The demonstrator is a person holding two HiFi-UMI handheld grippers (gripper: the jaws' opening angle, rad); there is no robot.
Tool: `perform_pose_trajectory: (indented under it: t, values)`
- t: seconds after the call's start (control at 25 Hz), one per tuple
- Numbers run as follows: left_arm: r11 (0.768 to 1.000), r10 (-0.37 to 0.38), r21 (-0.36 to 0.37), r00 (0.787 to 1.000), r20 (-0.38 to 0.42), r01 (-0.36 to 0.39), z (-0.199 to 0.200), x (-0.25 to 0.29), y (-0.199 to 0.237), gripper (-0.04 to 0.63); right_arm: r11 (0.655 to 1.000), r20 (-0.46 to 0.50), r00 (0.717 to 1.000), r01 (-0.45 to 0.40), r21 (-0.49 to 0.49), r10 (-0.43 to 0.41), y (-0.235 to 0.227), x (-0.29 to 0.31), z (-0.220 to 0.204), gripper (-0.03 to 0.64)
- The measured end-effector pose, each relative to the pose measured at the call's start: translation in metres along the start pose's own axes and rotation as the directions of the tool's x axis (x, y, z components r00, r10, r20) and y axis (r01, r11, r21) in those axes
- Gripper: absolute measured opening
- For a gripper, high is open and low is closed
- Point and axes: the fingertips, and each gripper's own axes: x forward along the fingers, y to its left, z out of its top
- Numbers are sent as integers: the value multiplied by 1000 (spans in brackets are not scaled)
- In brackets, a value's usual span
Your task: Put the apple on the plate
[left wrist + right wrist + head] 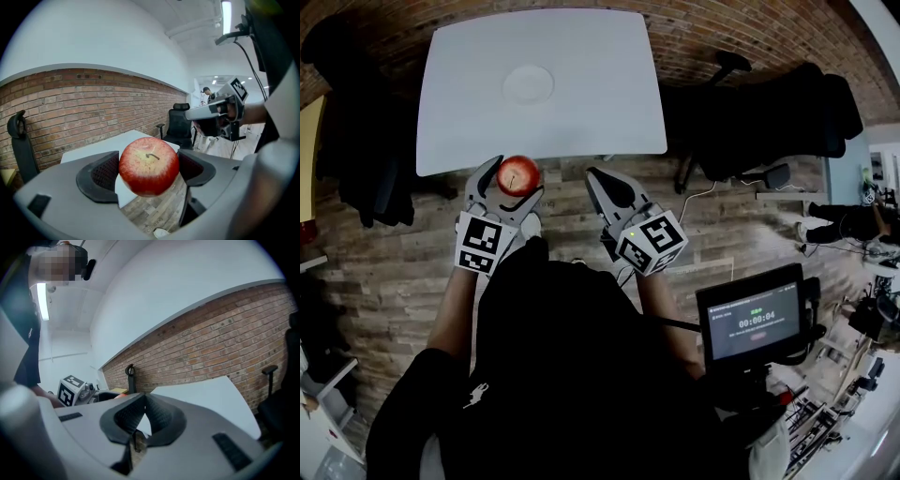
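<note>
While our left gripper (508, 187) grips the apple (518, 175) between its fingers (101, 174) — in the air, just off the near edge of the desk (609, 103) — the plate (529, 84) lies farther in on it; the fingers of our right gripper (594, 174) meet on nothing.

A small screen (750, 323) stands low on the right side. It shows a timer in white numbers: 00:00:04. A line of tiny words runs above the numbers and another below, but they are too small to read. The cube (481, 244) on the left gripper (517, 175) and the cube (651, 240) on the right gripper (594, 174) carry black and white square marks. These are patterns, not letters.
</note>
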Motion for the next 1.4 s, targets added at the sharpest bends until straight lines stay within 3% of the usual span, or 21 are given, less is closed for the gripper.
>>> perform_pose_trajectory:
  t: [0.48, 0.96, 1.4]
  values:
    - [1000, -18, 9, 1000, 25, 18, 8, 1, 79, 396, 1000, 6, 1000, 21, -22, -21, 11, 70, 26, 3]
    - [999, -26, -45, 999, 40, 28, -25, 31, 128, 396, 998, -68, 997, 30, -46, -33, -5, 119, 7, 3]
    - [998, 2, -60, 1000, 29, 0, -25, 3, 169, 396, 998, -98, 995, -15, -63, 9, 24, 157, 25, 3]
